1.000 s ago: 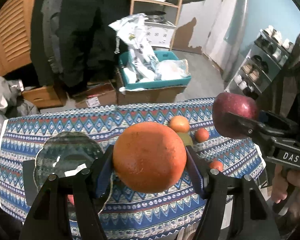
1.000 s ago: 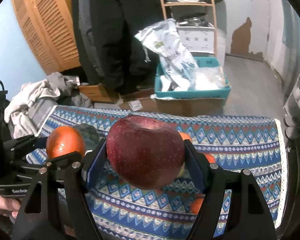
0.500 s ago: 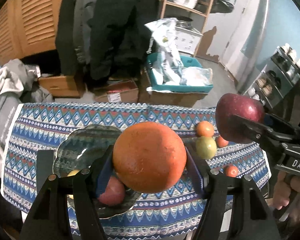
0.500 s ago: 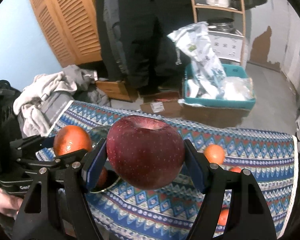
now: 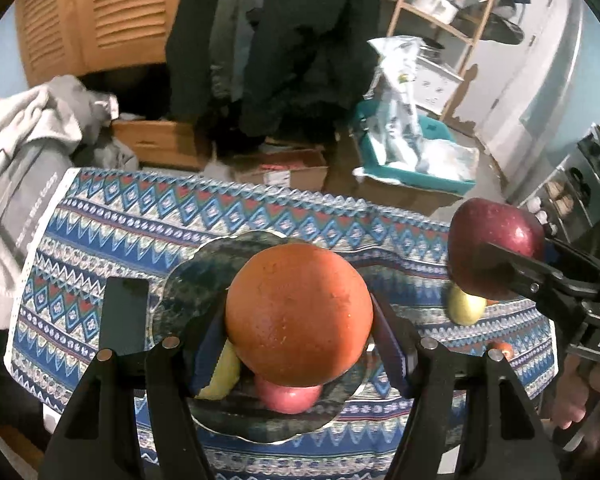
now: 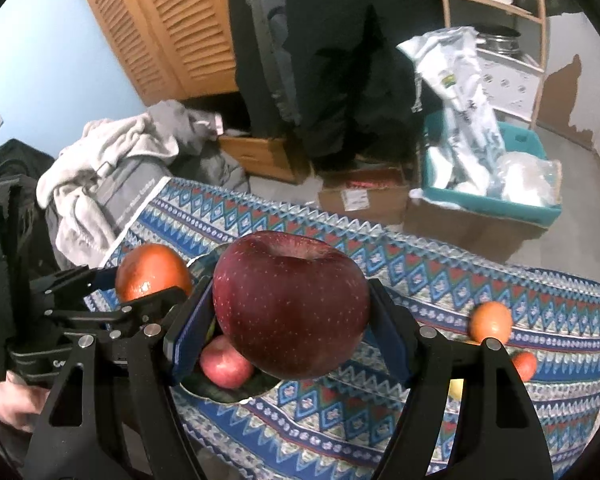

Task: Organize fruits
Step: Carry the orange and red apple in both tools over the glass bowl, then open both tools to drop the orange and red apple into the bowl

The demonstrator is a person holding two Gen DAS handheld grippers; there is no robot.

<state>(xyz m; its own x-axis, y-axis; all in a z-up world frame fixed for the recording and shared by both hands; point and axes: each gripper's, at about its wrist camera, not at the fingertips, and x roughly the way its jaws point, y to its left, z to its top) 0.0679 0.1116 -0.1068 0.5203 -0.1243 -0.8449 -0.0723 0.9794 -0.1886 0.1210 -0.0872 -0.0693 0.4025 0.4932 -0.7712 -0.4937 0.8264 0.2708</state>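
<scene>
Patterned cloth over counter (image 5: 100, 216); cluttered room behind. Left gripper (image 5: 300, 344) clamped on orange (image 5: 299, 314), poised above glass plate (image 5: 188, 280) near counter's left end, already bearing pink apple (image 5: 288, 398). Right gripper (image 6: 290, 320) clamped on dark red apple (image 6: 290, 302), alongside. Step judged: delivery to plate. Next: lower, release orange into free space, avoiding resting fruit.
</scene>
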